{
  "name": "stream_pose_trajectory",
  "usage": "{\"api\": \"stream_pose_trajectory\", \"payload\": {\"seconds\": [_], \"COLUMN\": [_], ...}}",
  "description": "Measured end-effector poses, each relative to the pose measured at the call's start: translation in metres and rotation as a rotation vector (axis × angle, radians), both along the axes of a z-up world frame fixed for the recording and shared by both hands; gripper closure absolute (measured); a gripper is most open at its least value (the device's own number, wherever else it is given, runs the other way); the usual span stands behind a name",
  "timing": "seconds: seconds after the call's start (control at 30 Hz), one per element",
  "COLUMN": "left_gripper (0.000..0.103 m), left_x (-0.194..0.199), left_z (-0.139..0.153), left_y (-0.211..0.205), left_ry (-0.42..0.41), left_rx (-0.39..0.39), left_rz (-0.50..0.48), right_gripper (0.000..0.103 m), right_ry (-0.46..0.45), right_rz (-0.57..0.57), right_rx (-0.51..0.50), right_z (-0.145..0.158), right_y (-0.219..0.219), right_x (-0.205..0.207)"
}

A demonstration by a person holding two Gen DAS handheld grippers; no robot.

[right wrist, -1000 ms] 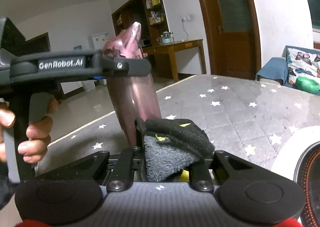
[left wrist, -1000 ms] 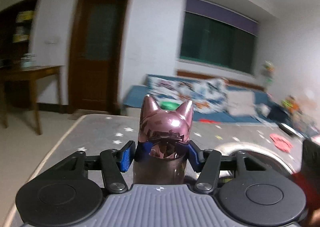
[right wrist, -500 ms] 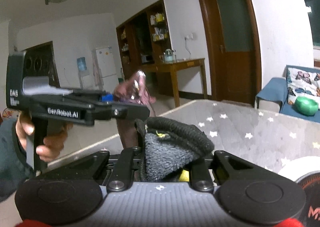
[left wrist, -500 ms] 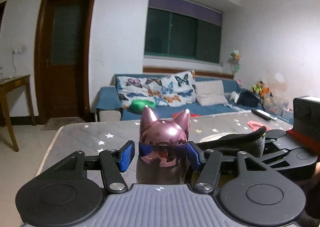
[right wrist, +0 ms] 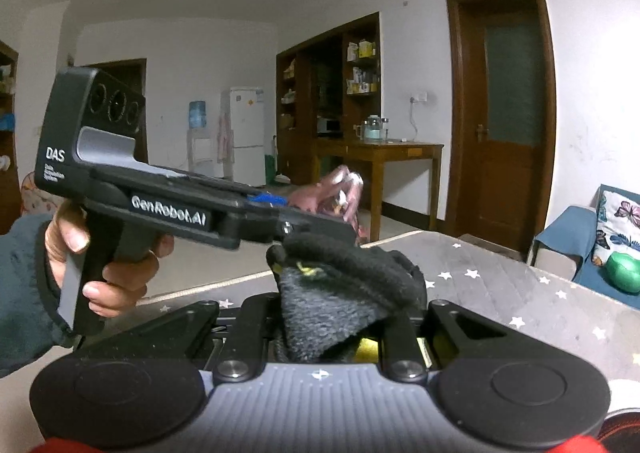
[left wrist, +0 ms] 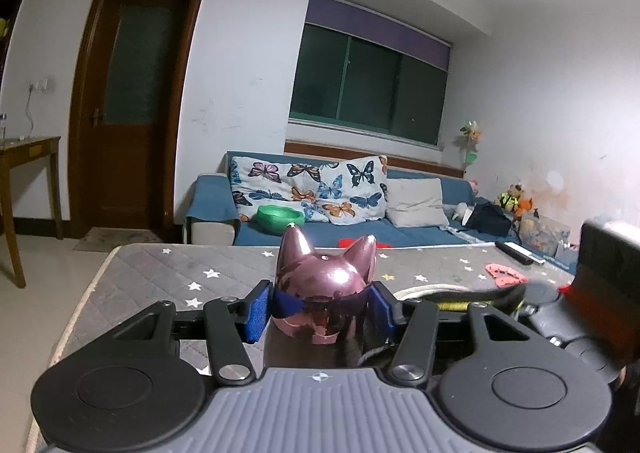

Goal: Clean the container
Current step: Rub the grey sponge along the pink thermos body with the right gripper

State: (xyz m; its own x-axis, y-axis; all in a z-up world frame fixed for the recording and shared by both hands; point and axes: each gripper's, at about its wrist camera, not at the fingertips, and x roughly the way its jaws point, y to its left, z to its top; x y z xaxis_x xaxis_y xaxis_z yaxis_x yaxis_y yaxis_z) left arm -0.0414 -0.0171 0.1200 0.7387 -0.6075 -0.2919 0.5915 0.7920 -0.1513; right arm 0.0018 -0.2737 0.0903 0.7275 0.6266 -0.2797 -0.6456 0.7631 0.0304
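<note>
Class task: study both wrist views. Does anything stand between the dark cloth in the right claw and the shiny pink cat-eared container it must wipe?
Nothing visible does. The left claw is shut on the shiny pink cat-eared container, its blue pads on both flanks. The dark fuzzy cloth, clamped in the right claw, sits right beside it with nothing between.

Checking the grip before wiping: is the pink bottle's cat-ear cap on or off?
On. The cat-ear cap sits atop the bottle, clamped between the left gripper's blue pads.

Container (left wrist: 326, 295) lower — cloth (right wrist: 344, 293) nearer.
</note>
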Motion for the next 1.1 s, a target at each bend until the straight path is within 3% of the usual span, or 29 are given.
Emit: {"api": "stream_pose_trajectory", "payload": {"seconds": [0.33,0.53,0.7,0.97,1.1], "left_gripper": [0.047,0.047,0.047,0.047,0.047], "left_x": [0.003,0.000,-0.001,0.005,0.004], "left_z": [-0.002,-0.004,-0.004,-0.007,-0.008], "left_y": [-0.006,-0.004,0.001,0.002,0.002], "left_ry": [-0.004,-0.012,-0.012,-0.001,-0.001], "left_rx": [-0.009,-0.005,0.008,0.011,0.011], "left_rz": [0.004,-0.007,-0.019,-0.028,-0.030], "right_gripper": [0.085,0.085,0.085,0.085,0.085], "right_ry": [0.157,0.265,0.241,0.089,0.037], "right_rz": [-0.029,-0.034,-0.028,0.020,0.045], "right_rx": [0.038,-0.027,-0.011,0.016,0.019], "right_z": [-0.048,-0.076,-0.067,-0.018,-0.008], "right_y": [-0.002,0.004,0.000,-0.008,-0.006], "right_x": [0.018,0.027,0.025,0.019,0.015]}}
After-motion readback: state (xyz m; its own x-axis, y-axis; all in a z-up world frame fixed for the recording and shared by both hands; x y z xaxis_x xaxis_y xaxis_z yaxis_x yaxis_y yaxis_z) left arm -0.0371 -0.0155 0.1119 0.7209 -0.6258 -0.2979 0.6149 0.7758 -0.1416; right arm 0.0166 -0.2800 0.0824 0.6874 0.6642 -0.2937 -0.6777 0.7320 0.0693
